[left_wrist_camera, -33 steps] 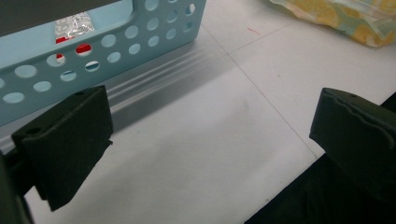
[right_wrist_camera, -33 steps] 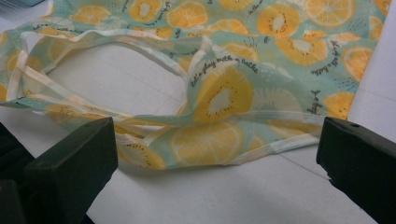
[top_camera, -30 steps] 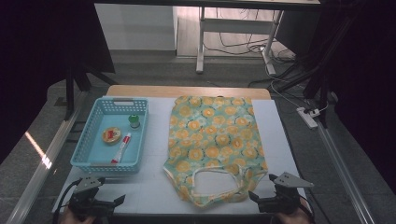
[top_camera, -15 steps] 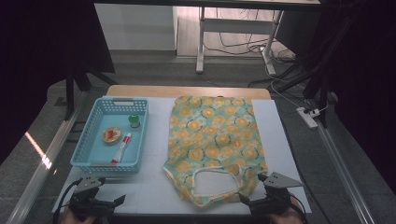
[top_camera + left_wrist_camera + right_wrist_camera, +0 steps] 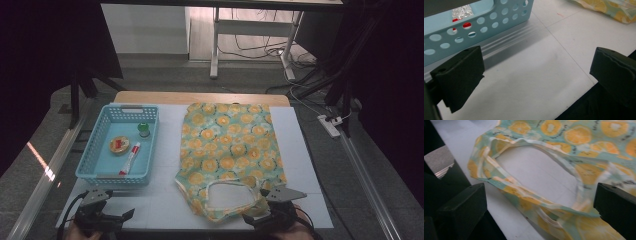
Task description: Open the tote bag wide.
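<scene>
A tote bag [image 5: 229, 146] printed with orange slices lies flat on the white table top, its handle loop [image 5: 229, 196] toward the near edge. My right gripper [image 5: 261, 220] sits at the near edge just right of the loop. It is open, and in the right gripper view [image 5: 539, 202] the handle [image 5: 524, 192] lies between and ahead of its jaws, untouched. My left gripper [image 5: 117, 219] is open at the near left, its jaws [image 5: 536, 67] over bare table just in front of the blue basket [image 5: 474, 27].
The blue perforated basket [image 5: 100, 150] stands left of the bag and holds a green-capped little bottle [image 5: 144, 130], a round orange item [image 5: 119, 145] and a red-and-white tube [image 5: 130, 159]. The table's near edge runs right beneath both grippers.
My right gripper has slid left along the near edge, closer to the bag's handle loop. The left gripper has hardly moved.
</scene>
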The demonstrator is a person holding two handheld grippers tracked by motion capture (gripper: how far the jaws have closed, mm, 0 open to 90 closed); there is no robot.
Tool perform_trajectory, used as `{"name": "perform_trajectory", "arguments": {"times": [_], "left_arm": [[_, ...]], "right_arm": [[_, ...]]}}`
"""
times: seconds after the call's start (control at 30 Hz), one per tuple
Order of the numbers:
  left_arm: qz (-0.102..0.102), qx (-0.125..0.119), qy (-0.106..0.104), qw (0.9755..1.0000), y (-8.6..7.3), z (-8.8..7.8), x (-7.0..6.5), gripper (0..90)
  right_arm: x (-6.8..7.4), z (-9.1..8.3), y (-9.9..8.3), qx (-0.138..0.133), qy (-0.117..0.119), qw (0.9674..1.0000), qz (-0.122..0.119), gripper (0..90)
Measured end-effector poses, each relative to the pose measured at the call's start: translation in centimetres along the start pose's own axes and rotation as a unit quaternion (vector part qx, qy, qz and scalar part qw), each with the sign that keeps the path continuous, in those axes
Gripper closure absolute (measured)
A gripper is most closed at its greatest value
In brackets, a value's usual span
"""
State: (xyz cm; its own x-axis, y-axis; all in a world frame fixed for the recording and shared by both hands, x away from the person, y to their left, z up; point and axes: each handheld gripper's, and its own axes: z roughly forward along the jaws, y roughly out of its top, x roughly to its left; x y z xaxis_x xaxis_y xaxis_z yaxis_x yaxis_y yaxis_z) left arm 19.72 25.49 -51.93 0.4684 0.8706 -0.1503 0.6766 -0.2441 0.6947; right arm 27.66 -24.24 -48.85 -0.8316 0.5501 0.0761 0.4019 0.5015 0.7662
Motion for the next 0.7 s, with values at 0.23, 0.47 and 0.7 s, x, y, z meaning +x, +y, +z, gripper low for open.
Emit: {"name": "perform_trajectory", "arguments": {"times": [0.23,0.47,0.7], "left_arm": [[-0.002,0.0,0.0,1.0,0.0,0.0,0.0,0.0],[-0.002,0.001,0.001,1.0,0.0,0.1,0.0,0.0],[-0.002,0.002,0.001,1.0,0.0,0.1,0.0,0.0]], "right_arm": [[1.3,1.7,0.6,0.029,0.028,0.9987,-0.031,0.0],[2.2,3.6,1.1,0.057,0.053,0.9955,-0.054,0.0],[2.7,5.3,1.3,0.08,0.08,0.9906,-0.078,7.2]]}}
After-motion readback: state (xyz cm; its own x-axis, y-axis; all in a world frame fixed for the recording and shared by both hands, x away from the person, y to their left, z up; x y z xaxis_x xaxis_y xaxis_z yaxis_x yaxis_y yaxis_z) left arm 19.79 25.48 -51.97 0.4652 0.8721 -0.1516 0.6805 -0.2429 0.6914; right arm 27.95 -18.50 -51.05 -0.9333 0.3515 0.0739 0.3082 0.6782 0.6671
